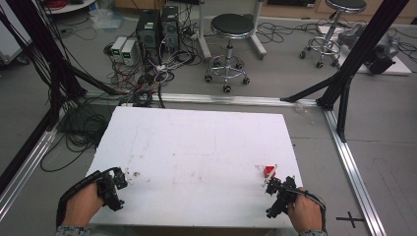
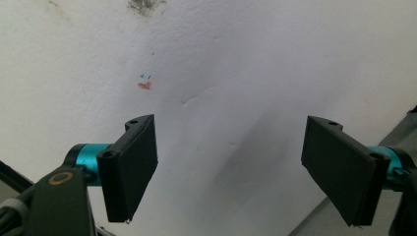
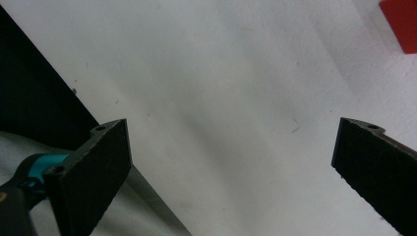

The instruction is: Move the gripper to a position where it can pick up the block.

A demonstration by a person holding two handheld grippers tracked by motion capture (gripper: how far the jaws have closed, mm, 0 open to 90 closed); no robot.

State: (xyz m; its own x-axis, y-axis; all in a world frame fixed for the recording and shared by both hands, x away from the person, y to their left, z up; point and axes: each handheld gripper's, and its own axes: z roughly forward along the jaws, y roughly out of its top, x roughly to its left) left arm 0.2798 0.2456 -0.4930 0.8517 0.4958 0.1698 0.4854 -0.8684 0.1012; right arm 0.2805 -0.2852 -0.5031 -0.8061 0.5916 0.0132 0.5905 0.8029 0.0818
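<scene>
A white counter carries a small red block near its front right corner. The right claw, held in the person's right hand, rests just behind that block on the person's side, close to it but not touching; in the right gripper view its jaws stand wide apart with nothing between them, and the red block sits at the upper right edge. The left claw, in the left hand, lies at the front left corner, well apart from the block, its jaws also spread wide and empty over bare white surface marked with a small orange fleck.
</scene>
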